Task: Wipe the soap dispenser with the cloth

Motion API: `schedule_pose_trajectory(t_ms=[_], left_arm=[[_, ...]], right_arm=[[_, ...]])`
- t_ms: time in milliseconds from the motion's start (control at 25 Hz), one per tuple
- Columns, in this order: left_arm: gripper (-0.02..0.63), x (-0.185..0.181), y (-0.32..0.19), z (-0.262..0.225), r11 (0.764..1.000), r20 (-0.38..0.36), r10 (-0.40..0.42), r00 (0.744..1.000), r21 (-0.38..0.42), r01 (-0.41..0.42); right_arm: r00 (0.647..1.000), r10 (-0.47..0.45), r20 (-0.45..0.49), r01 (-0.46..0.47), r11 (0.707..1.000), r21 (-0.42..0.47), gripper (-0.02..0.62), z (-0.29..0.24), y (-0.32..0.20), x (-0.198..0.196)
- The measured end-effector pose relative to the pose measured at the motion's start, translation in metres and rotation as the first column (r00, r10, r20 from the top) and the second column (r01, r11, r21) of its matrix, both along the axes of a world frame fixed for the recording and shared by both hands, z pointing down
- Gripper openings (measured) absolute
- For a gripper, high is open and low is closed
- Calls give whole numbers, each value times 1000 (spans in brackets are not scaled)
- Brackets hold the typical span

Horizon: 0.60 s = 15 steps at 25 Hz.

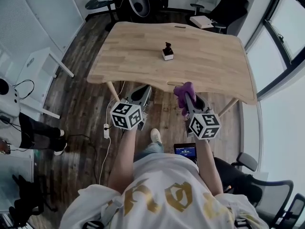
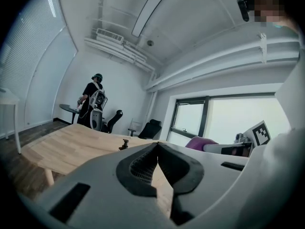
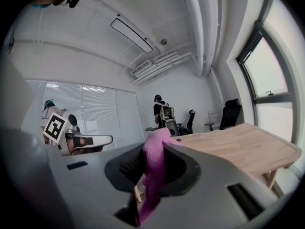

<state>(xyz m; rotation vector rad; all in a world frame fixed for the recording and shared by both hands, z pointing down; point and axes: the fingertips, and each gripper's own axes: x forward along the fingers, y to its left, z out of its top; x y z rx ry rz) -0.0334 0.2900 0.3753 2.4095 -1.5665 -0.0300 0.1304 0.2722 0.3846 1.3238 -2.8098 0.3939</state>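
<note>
The table [image 1: 205,56] fills the middle of the head view, pale wood, and you are at its near edge with both arms stretched toward it. Beyond the table's far edge another person [image 2: 93,97] is on their feet, and a black chair [image 1: 229,7] sits off the table's far right corner.

Your left gripper [image 1: 142,91] hangs just short of the table's near edge, a little left of its middle. Look along it and the jaws meet at the tips, with nothing between them. Your right gripper [image 1: 189,98] is alongside, also just off the table's near edge, and its jaws are clamped on the cloth [image 1: 184,90]. Each gripper carries a marker cube [image 1: 127,115] on the end away from the table.

The cloth is purple. It bunches over the jaw tips toward the table and hangs down between the pads in the right gripper view.

And the dispenser [image 1: 167,51] is small, with a dark pump on a white base. It stands upright near the middle of the table, well apart from both grippers, and nothing touches it.
</note>
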Motion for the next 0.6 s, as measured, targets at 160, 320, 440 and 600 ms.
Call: schedule_pose_trajectory(t_ms=[160, 320, 440, 600], left_arm=[[9, 7, -12, 7, 1000, 17, 3, 1000, -11, -2], [9, 8, -40, 11, 1000, -11, 2, 1000, -11, -2], [9, 11, -70, 13, 999, 34, 40, 999, -23, -39], [9, 12, -123, 22, 996, 60, 78, 995, -44, -75]], right_arm=[[1000, -21, 3, 21, 1000, -2, 61, 4, -9, 1], [1000, -24, 17, 24, 1000, -11, 61, 7, -30, -2], [1000, -18, 12, 18, 1000, -16, 61, 8, -58, -6], [1000, 2, 14, -2, 999, -40, 61, 14, -104, -10]])
